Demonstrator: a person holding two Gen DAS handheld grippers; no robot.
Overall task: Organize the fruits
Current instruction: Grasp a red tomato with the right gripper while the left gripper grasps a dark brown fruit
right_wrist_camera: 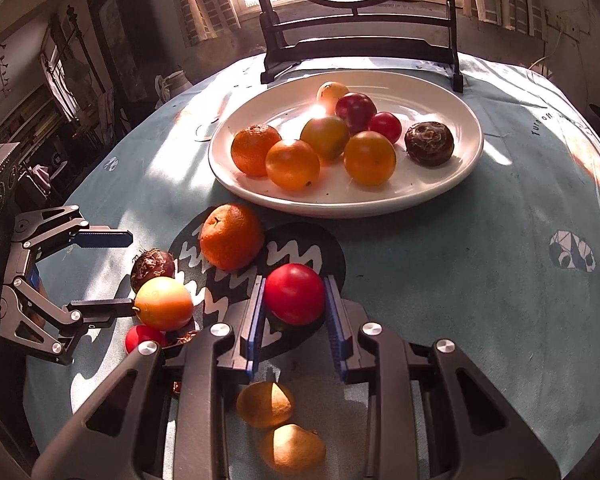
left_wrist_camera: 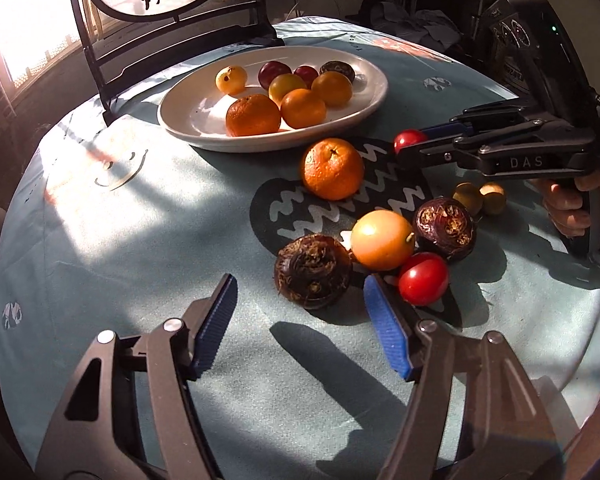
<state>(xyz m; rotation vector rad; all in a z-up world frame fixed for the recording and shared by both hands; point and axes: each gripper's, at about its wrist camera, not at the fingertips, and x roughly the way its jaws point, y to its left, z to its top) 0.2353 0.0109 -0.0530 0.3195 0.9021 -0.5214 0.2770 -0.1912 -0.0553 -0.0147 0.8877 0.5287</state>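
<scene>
A round tabletop (right_wrist_camera: 500, 240) under a pale blue cloth held a white plate (right_wrist_camera: 460, 168) carrying eight small fruits. The right tool (right_wrist_camera: 295, 300) was clamped shut on a red tomato (right_wrist_camera: 295, 294), its blue pads pressing both sides, near the plate's front rim. The left tool (left_wrist_camera: 300, 304) stood partly open with nothing gripped, just beside a dark brown water chestnut (left_wrist_camera: 312, 270). Loose on the cloth nearby lay an orange mandarin (left_wrist_camera: 331, 168), a yellow-orange fruit (left_wrist_camera: 382, 240), another tomato (left_wrist_camera: 423, 278) and a second chestnut (left_wrist_camera: 446, 226).
</scene>
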